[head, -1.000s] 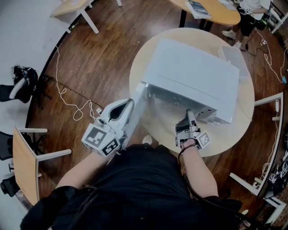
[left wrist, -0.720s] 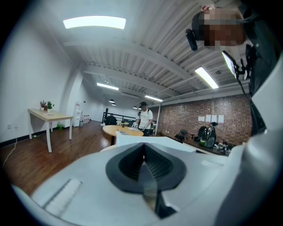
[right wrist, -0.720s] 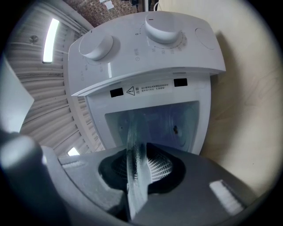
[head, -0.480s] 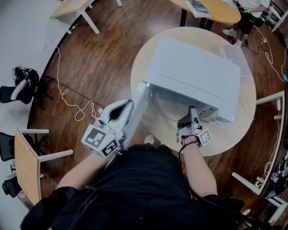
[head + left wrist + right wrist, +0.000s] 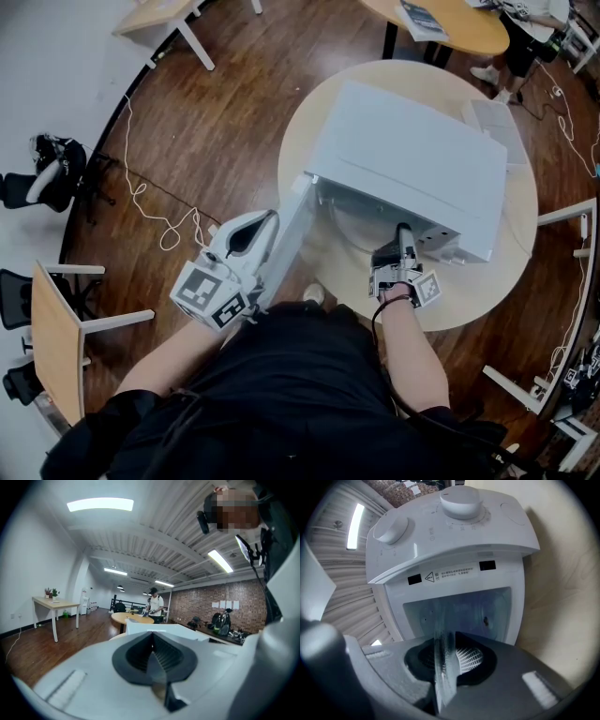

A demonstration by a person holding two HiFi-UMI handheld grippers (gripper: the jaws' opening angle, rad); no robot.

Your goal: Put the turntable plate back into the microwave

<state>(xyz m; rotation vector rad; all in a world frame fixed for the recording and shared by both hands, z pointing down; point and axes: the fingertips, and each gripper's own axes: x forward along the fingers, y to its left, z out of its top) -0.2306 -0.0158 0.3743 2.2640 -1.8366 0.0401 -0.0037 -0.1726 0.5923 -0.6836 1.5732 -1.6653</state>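
The white microwave [image 5: 412,159] sits on a round table [image 5: 487,281], its door [image 5: 289,239] swung open to the left. My right gripper [image 5: 402,230] is shut on the rim of the clear glass turntable plate [image 5: 356,225], which reaches into the open cavity. In the right gripper view the plate [image 5: 442,644] stands edge-on between the pads of my right gripper [image 5: 445,667], in front of the cavity [image 5: 464,611] and below the dial panel [image 5: 450,541]. My left gripper [image 5: 272,217] lies beside the door's outer edge. Its jaws [image 5: 152,667] meet with nothing visible between them.
A white box [image 5: 487,117] lies on the table behind the microwave. Another table [image 5: 450,23] stands beyond. Cables [image 5: 150,202] trail over the wooden floor at the left, near a chair [image 5: 56,337]. A person [image 5: 153,604] stands far back.
My right gripper has edged slightly toward the microwave opening with the plate and tipped up a little. The left gripper and the door have stayed put.
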